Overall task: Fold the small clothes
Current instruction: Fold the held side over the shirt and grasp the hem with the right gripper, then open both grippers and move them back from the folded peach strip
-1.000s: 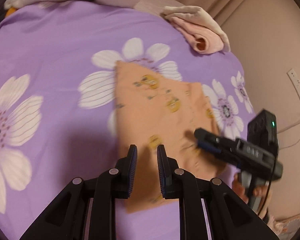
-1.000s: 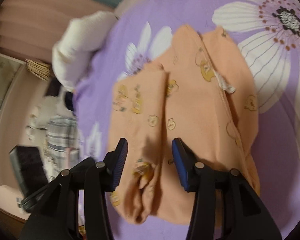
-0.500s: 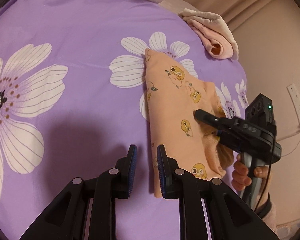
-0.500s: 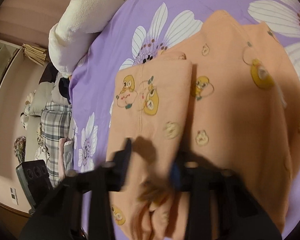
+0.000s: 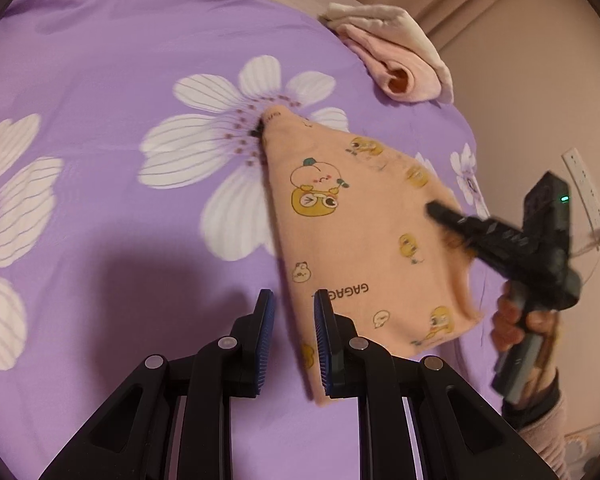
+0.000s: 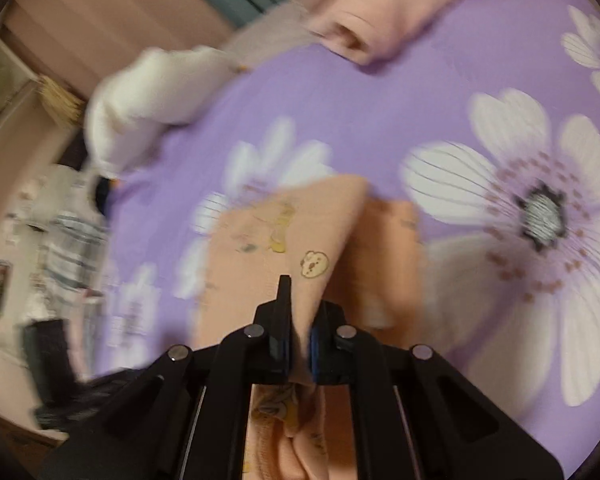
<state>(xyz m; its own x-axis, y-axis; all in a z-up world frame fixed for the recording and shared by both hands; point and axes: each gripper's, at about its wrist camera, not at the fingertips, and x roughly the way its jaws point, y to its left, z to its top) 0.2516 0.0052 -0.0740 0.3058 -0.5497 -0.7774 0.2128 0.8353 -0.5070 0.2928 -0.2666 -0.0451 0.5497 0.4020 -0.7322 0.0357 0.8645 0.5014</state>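
Observation:
A small peach garment (image 5: 364,236) with cartoon prints lies folded on the purple flowered bedsheet (image 5: 100,80). In the left wrist view my left gripper (image 5: 294,312) is open and empty, hovering just above the garment's near left edge. My right gripper (image 5: 432,210) reaches in from the right and lifts the garment's right side. In the right wrist view, my right gripper (image 6: 300,320) is shut on a fold of the peach garment (image 6: 284,232), with fabric bunched between the pads; this view is blurred.
A folded pink and cream garment (image 5: 396,68) lies at the far edge of the bed; it also shows in the right wrist view (image 6: 380,12). A white pillow (image 6: 148,108) lies at the bed's far side. A wall with a socket strip (image 5: 584,188) stands at the right.
My right gripper has closed on the peach garment and lifted its side. The left gripper has stayed open while its view shifted over the garment's near edge.

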